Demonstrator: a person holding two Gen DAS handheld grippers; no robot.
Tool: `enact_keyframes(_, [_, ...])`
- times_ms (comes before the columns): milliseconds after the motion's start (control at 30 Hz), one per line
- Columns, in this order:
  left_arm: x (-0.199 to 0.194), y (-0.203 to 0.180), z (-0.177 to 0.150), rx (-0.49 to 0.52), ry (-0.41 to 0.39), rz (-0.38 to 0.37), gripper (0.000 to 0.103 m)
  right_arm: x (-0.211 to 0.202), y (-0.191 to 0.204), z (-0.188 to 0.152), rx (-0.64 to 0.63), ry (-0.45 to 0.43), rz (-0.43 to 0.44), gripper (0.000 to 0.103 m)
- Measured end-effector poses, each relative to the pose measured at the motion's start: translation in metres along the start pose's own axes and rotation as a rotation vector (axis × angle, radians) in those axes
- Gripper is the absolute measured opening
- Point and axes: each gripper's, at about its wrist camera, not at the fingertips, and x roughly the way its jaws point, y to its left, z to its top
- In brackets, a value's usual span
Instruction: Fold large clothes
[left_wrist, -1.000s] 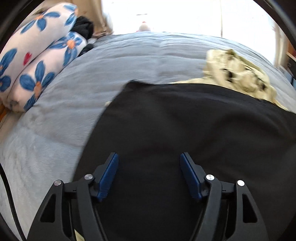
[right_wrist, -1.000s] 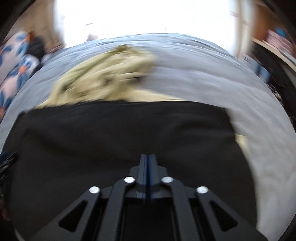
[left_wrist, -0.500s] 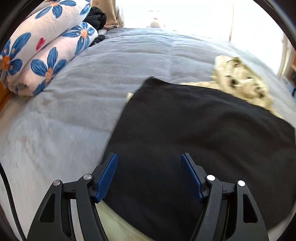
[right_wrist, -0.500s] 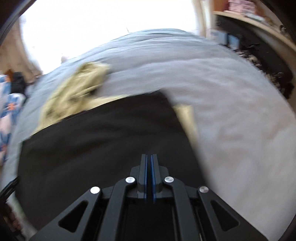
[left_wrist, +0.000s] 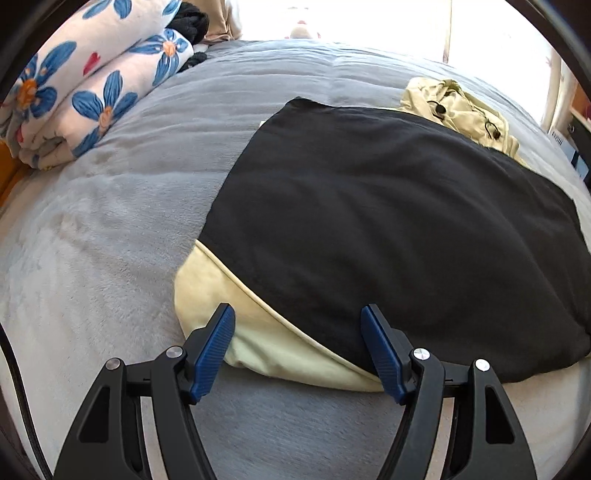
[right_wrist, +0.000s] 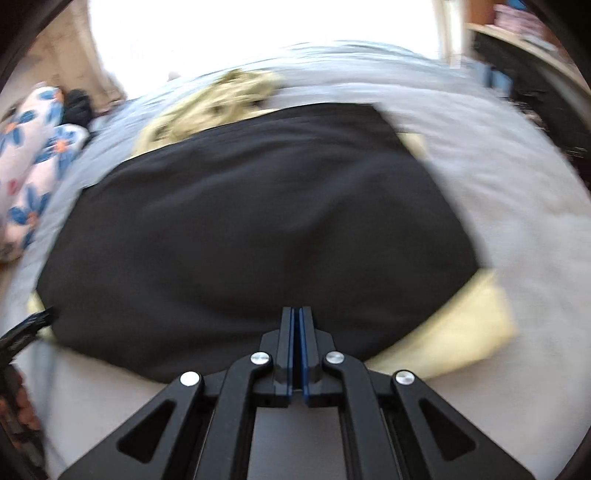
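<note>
- Step in hand, as I judge it: a fold appears finished and both tools are off the cloth. The black garment (left_wrist: 388, 221) lies flat as a rough rectangle across the centre and right of the left wrist view, on top of a pale yellow garment (left_wrist: 258, 343) that shows only as a strip at its lower left edge.
- The left gripper (left_wrist: 297, 349) hangs released, jaws wide apart, at the bottom of its frame just over the yellow strip; nothing is between the blue pads (left_wrist: 214, 350).
- The right gripper (right_wrist: 296, 354) is clenched on nothing, its jaws pressed together at the bottom centre of its blurred view, near the black garment's near edge.
- Next move, in my judgement: each gripper should go to a near corner or edge of the black garment, pinching only the top layer so the yellow one beneath is not dragged along.
- Count: one black garment; one pale yellow garment under it; one crumpled beige garment (left_wrist: 458, 107) at upper right, touching the black one's far edge; two flowered rolls (left_wrist: 92, 88) at upper left; one grey bedspread (left_wrist: 110, 229) under everything; two grippers.
</note>
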Motion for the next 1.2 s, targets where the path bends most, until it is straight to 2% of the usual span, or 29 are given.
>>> enact_keyframes(67, [0.0,0.0,0.002,0.0,0.009,0.003,0.07,-0.003,-0.025,0.001,0.069,0.006,0.007,0.002])
enact_keyframes(200, [-0.002,-0.006,0.003,0.016,0.022,0.033,0.07,-0.014,-0.044,-0.006,0.132,0.014,0.014,0.003])
enact_keyframes(400, [-0.016,0.004,-0.002,-0.022,0.06,-0.014,0.07,-0.029,-0.055,-0.023,0.193,0.041,0.066,0.006])
enact_keyframes(467, [-0.019,0.012,-0.005,-0.058,0.077,-0.031,0.07,-0.033,-0.055,-0.025,0.207,0.038,0.082,0.011])
enact_keyframes(533, [-0.021,0.021,-0.006,-0.094,0.095,-0.042,0.07,-0.038,-0.057,-0.025,0.215,0.035,0.09,0.026])
enact_keyframes(567, [-0.022,0.024,-0.006,-0.106,0.1,-0.046,0.07,-0.04,-0.056,-0.024,0.215,0.032,0.099,0.027])
enact_keyframes(733, [-0.03,0.024,0.008,-0.077,0.08,-0.026,0.07,-0.048,-0.042,0.002,0.175,0.012,0.14,0.028])
enact_keyframes(967, [-0.056,-0.005,0.054,0.044,0.0,-0.013,0.07,-0.06,-0.002,0.047,0.071,-0.021,0.184,0.028])
enact_keyframes(1200, [-0.072,-0.043,0.084,0.118,-0.033,-0.067,0.071,-0.066,0.039,0.068,-0.032,-0.015,0.218,0.028])
